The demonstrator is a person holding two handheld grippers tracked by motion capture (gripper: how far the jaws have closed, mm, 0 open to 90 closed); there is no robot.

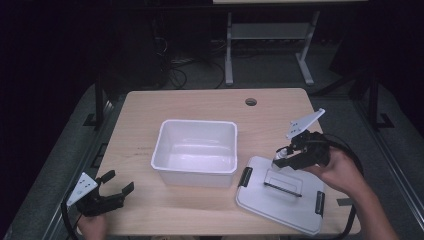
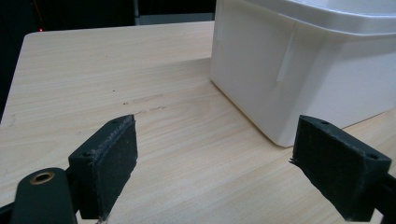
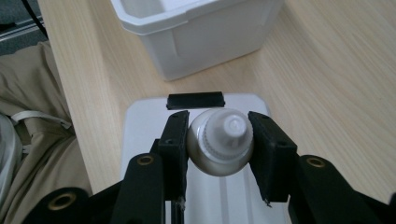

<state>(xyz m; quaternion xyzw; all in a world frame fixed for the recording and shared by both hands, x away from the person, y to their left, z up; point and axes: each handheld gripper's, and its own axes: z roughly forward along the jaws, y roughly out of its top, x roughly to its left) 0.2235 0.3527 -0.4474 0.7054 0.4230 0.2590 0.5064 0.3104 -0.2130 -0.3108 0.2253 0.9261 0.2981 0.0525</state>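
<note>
At the left of the high view, the left gripper [image 1: 116, 185] is being held low over the near left corner of the table [image 1: 140, 115] by a hand at the bottom edge, its jaws being kept wide apart with nothing between them. In the left gripper view the two black pads [image 2: 112, 163] are being shown well apart above bare wood, with the white bin [image 2: 303, 70] standing just ahead and to the right of them. In the high view that bin [image 1: 196, 146] is being seen open-topped near the middle of the table, its inside empty. Just to the right of the bin, the grey lid [image 1: 280, 197] is lying flat on the table, black latches at its two ends and a handle across its middle. Above the far part of the lid, the right gripper [image 1: 282, 159] is being held by the right hand [image 1: 340, 170], its jaws closed partway on a small white bottle [image 1: 280, 157]. In the right gripper view the bottle [image 3: 220, 142] is being clamped between both pads, its ribbed cap and nozzle pointing towards the camera, with the lid [image 3: 144, 121] below it and the bin [image 3: 196, 32] beyond.
</note>
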